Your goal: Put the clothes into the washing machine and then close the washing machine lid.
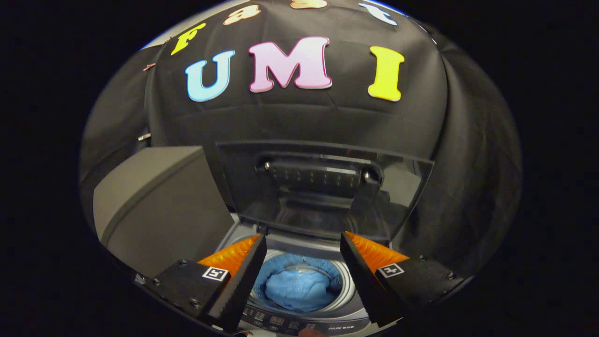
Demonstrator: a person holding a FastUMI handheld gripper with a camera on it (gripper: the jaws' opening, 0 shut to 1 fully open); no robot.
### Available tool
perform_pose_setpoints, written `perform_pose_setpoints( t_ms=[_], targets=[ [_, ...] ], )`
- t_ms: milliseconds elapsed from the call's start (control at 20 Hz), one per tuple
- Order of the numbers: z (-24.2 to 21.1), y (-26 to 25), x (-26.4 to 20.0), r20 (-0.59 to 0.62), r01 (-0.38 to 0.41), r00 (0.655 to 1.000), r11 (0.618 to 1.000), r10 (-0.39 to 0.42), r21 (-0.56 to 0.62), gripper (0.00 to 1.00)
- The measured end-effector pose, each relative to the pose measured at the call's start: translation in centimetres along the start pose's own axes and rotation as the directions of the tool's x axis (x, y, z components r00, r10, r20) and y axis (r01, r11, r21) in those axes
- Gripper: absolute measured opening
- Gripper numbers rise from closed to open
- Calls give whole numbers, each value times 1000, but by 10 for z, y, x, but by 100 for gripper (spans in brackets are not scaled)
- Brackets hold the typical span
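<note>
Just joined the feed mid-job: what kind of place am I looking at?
Likely a cloth-walled recording booth set up as a laundry corner: top-loading washing machine, lid raised, blue clothes in its drum beneath the open gripper.

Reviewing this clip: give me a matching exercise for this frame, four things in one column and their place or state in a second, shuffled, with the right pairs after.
Things:
1. blue clothes
2. washing machine lid
3. gripper
4. grey box

Places or states:
A. raised, standing up behind the opening
B. open, holding nothing, above the opening
C. lying down inside the drum
D. beside the washing machine, off the left finger

Pairs: 1-C, 2-A, 3-B, 4-D
</note>
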State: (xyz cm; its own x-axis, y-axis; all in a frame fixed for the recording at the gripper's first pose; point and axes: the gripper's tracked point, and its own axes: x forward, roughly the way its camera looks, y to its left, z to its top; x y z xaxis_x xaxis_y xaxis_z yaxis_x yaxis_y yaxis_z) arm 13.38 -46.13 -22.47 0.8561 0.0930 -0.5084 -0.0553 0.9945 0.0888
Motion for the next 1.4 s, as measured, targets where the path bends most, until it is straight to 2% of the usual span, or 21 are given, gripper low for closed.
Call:
perform_pose_setpoints(
  t_ms=[100,250,450,550,650,900,1100,1400],
  targets=[
    [37,2,-13,121,13,993,1000,-16,27,99],
    [93,2,-39,288,11,957,997,-33,77,99],
    [120,-1,-38,388,31,919,993,-72,112,99],
    [135,-7,-49,430,71,897,993,-107,98,99],
    [145,-9,-62,464,103,877,991,-129,81,99],
    [154,10,-87,511,97,855,995,-93,19,99],
    [148,31,-86,487,55,872,998,-41,-15,99],
    [166,34,-92,519,49,855,999,-29,-24,98]
  ],
)
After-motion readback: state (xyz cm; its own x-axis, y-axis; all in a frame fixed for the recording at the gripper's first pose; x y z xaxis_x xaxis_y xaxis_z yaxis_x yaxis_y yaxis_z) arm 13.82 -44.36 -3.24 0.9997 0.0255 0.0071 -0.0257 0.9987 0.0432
